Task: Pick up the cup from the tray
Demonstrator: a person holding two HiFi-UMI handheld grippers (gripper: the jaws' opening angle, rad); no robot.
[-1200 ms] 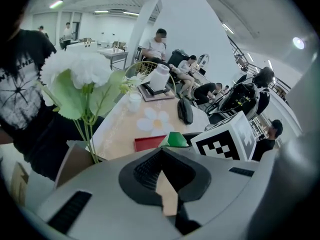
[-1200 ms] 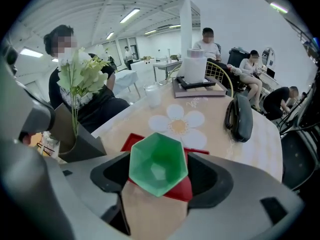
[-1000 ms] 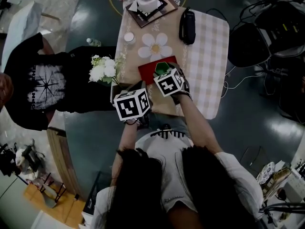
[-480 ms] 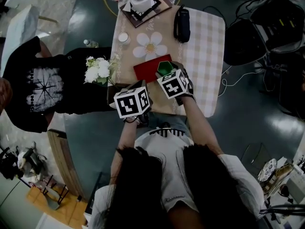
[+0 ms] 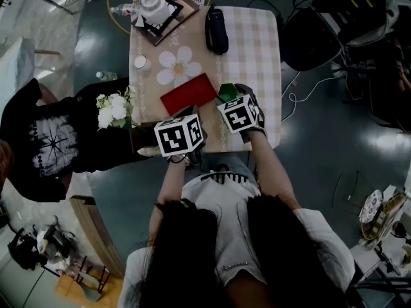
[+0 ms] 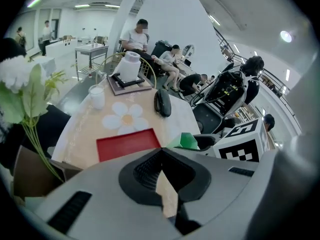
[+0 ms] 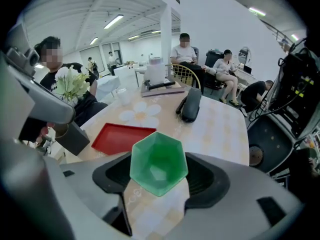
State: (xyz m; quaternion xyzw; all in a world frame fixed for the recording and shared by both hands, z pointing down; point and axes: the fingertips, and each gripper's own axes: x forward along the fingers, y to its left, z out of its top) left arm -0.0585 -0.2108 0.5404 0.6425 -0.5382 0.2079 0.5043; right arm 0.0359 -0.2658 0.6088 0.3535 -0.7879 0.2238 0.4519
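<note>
A green six-sided cup (image 7: 159, 164) sits between the pads of my right gripper (image 7: 159, 173), which is shut on it. In the head view the cup (image 5: 227, 92) is just off the right end of the empty red tray (image 5: 188, 94), over the table's checked cloth. My left gripper (image 5: 182, 119) hovers at the table's near edge, below the tray. In the left gripper view its jaws (image 6: 161, 156) meet with nothing between them, the tray (image 6: 127, 144) lies ahead and the cup (image 6: 184, 141) shows to the right.
On the table (image 5: 257, 56) lie a flower-shaped mat (image 5: 178, 66), a black pouch (image 5: 216, 29), a small white cup (image 5: 139, 61) and a white jar on a dark board (image 5: 153, 5). White flowers (image 5: 110, 111) and a person in a black T-shirt (image 5: 45, 140) are at the left.
The right gripper has carried the green cup from over the red tray to just right of it. The left gripper has kept its place by the near edge.
</note>
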